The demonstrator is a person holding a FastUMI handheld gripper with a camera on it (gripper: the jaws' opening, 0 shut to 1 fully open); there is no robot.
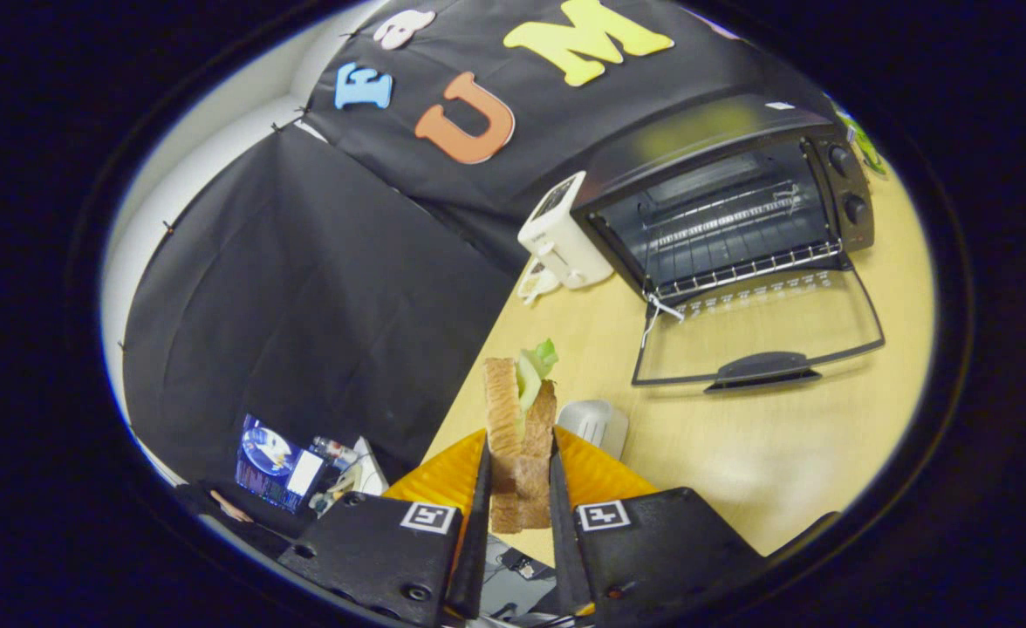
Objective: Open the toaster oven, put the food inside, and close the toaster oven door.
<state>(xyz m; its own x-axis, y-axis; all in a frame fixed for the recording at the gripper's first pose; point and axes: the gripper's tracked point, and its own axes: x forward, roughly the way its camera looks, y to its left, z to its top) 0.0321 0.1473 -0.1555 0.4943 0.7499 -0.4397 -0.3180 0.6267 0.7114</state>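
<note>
Gripper (pixel 520 488): the 2 fingers are clamped on the sandwich (pixel 520 436), 1 pad on each bread face, the sandwich standing on edge between them with green filling showing at its far end. It is lifted above the table (pixel 783 453), not resting on anything visible.

Just beyond the fingers, on the table – a small white object (pixel 596 425), identity unclear. Farther off and to the right sits the toaster oven (pixel 722 205), its door (pixel 757 336) already folded down flat toward the near side, handle at the near edge. The wire rack (pixel 740 262) is visible inside the cavity. A white toaster (pixel 563 231) stands just left of the oven, close to it.

Judgement: opening is done; the step in hand is carrying the food to the cavity.

Risks from here:
- The grip is on soft bread – too much squeeze could deform it, too little could let the layers shear and the filling drop out.
- The sandwich stands tall on edge; it may catch the cavity's upper lip unless tilted flat.
- A low approach could strike the open door or its handle.
</note>
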